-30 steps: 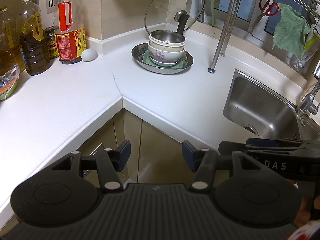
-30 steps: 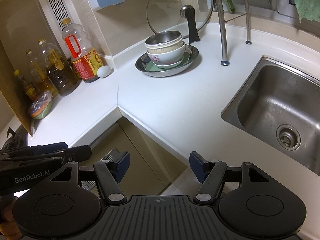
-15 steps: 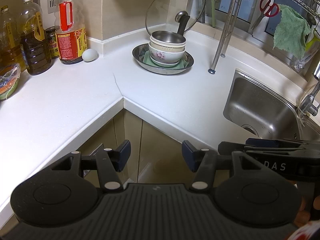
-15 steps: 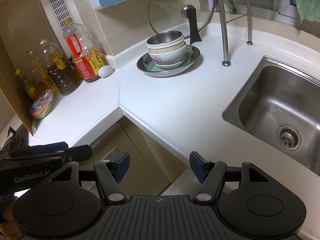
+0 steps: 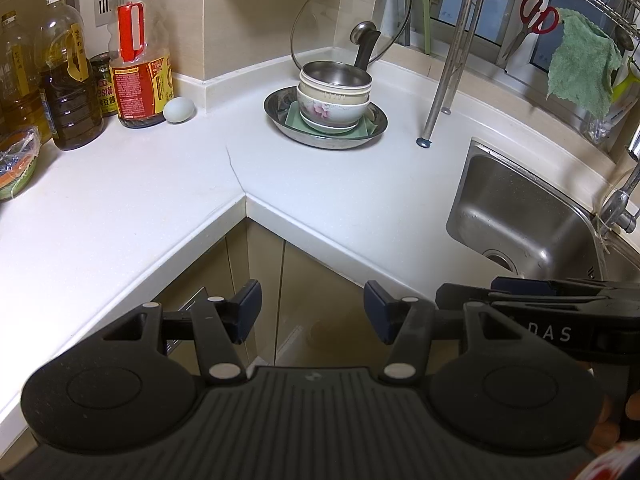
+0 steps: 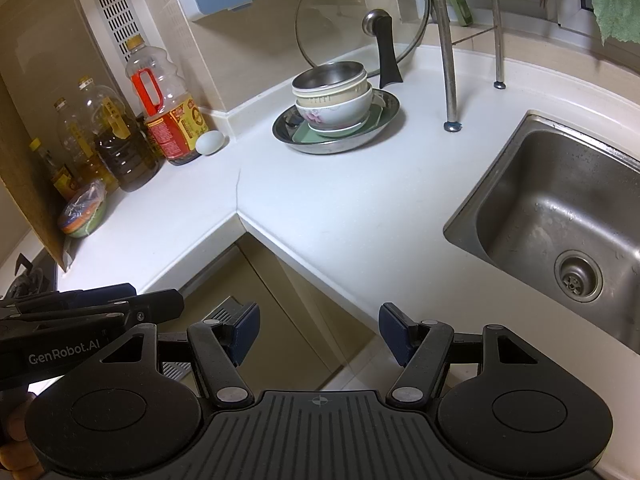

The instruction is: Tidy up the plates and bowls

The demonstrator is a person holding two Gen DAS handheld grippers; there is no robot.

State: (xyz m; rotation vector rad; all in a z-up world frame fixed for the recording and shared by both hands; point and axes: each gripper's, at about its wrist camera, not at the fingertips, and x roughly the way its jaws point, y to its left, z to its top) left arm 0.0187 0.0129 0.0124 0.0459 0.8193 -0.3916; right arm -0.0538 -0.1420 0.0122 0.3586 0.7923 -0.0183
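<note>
Jaws: both my left gripper and my right gripper stood spread wide with nothing between them, held off the bench's front edge, well apart from the dishes.

Dishes: a steel bowl sat nested in a ribbed cream bowl, that in a flowered bowl, on a small white plate and a green plate, all inside a wide steel dish at the back corner.

Stage: the stack fitted either a tidy finish or a heap yet to be sorted; I could not tell which.

Handling: any grip there, I judged, should take one rim at a time, top bowl down, since the nest looked top-heavy.

In the way: a glass lid leaned just behind the stack; a rack leg stood near its right.

Nearby: oil bottles, an egg and the sink.
</note>
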